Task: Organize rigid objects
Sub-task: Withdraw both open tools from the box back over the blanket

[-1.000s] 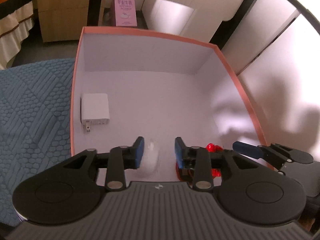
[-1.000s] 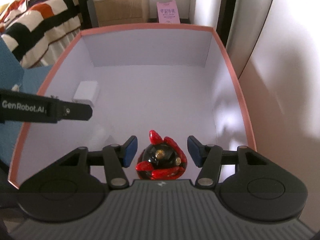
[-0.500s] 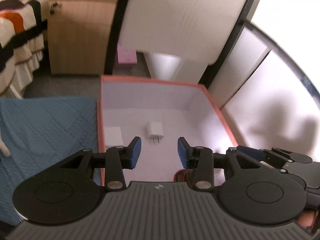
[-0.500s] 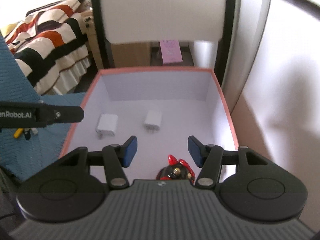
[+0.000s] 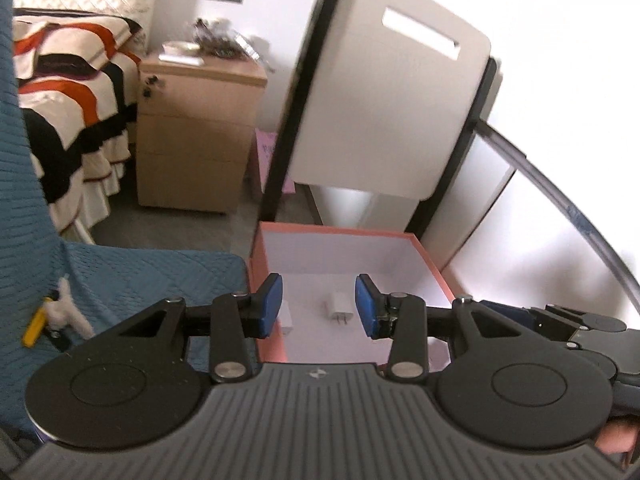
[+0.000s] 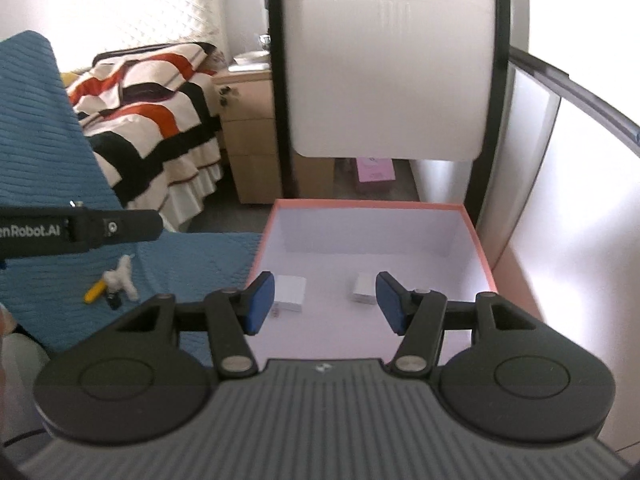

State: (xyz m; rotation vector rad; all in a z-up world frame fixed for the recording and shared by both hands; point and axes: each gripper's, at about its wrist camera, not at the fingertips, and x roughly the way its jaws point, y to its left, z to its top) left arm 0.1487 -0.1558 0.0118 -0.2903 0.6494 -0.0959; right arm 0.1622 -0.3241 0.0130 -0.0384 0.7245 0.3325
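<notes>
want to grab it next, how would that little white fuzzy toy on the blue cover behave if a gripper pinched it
The white fuzzy toy looks soft and light, so it would probably squash rather than resist. Lying flat on the quilted blue cover, it seems unlikely to roll. Its fuzzy surface should grip well.

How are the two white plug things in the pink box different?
The left charger looks bigger and squarer than the right charger, which is smaller and narrower. The left charger lies near the pink box's left wall, while the right charger lies nearer the middle of the floor. In the left wrist view the right charger shows its two prongs clearly, and the left charger is mostly hidden behind a gripper finger. Both are white and lie flat.
</notes>
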